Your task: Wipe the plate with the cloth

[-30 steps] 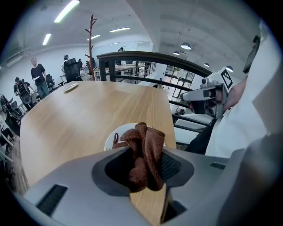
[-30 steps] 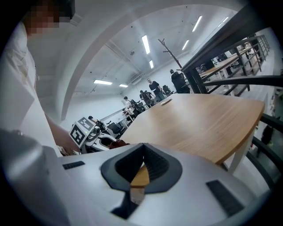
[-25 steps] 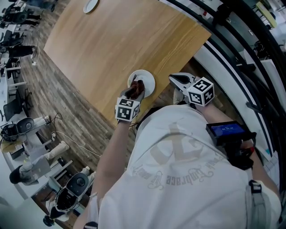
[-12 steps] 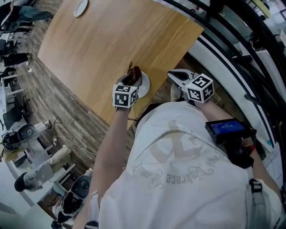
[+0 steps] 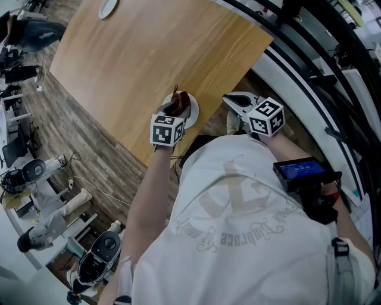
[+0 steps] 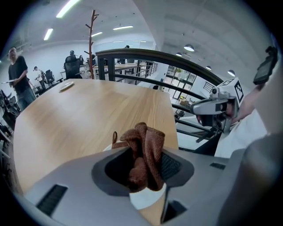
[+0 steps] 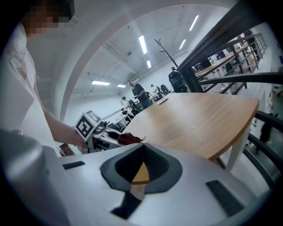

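A small white plate (image 5: 191, 114) sits on the wooden table (image 5: 149, 53), close to its near edge. My left gripper (image 5: 180, 102) is shut on a bunched brown cloth (image 5: 181, 101) and holds it over the plate's far left part. In the left gripper view the cloth (image 6: 144, 152) fills the jaws, and the plate (image 6: 148, 199) shows white beneath it. My right gripper (image 5: 230, 99) hovers just off the table's edge, right of the plate, shut and empty. The right gripper view shows the right gripper (image 7: 142, 149) closed, with the left gripper (image 7: 116, 137) and the cloth (image 7: 129, 139) at the left.
A second white plate (image 5: 108, 8) lies at the table's far corner. A dark curved railing (image 5: 309, 53) runs along the right. Machines and chairs (image 5: 41, 214) stand on the floor to the left. A coat stand (image 6: 90, 39) and people are beyond the table.
My left gripper has slid the cloth from the plate's middle toward its far left rim. The right gripper has hardly moved.
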